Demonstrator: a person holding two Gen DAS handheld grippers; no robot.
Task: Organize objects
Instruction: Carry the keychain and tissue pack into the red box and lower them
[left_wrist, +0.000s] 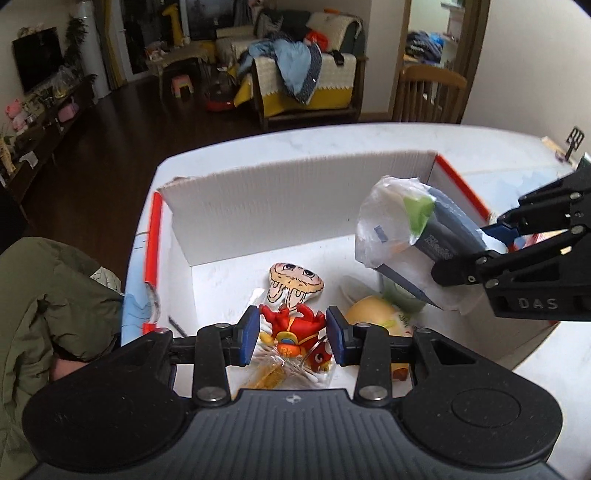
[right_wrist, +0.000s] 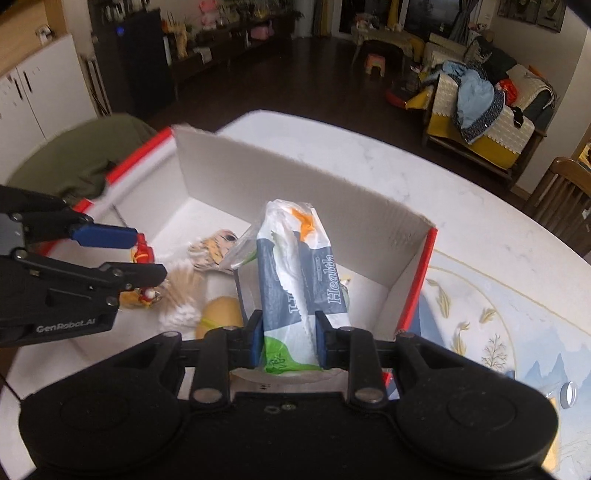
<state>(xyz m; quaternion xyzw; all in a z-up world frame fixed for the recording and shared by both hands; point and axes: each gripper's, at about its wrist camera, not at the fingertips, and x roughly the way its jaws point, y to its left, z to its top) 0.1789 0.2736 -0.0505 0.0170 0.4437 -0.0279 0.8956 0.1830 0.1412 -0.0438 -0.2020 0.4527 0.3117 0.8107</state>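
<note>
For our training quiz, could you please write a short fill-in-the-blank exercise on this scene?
1. The right claw grips a plastic-wrapped ____.
2. The left claw holds a ____ crab-like toy figure.
3. Both claws hover over an open cardboard ____.
4. The box has ____ edges.

Missing words: packet; red; box; red

Ahead of both grippers the cardboard box (left_wrist: 295, 206) stands open-topped; its tall back wall blocks passage forward. Beneath the left gripper (left_wrist: 291, 334), toys crowd the near floor; the far floor beyond lies bare. The right gripper (right_wrist: 290, 341) with its wrapped packet (right_wrist: 299, 280) fills the box's right side.
</note>
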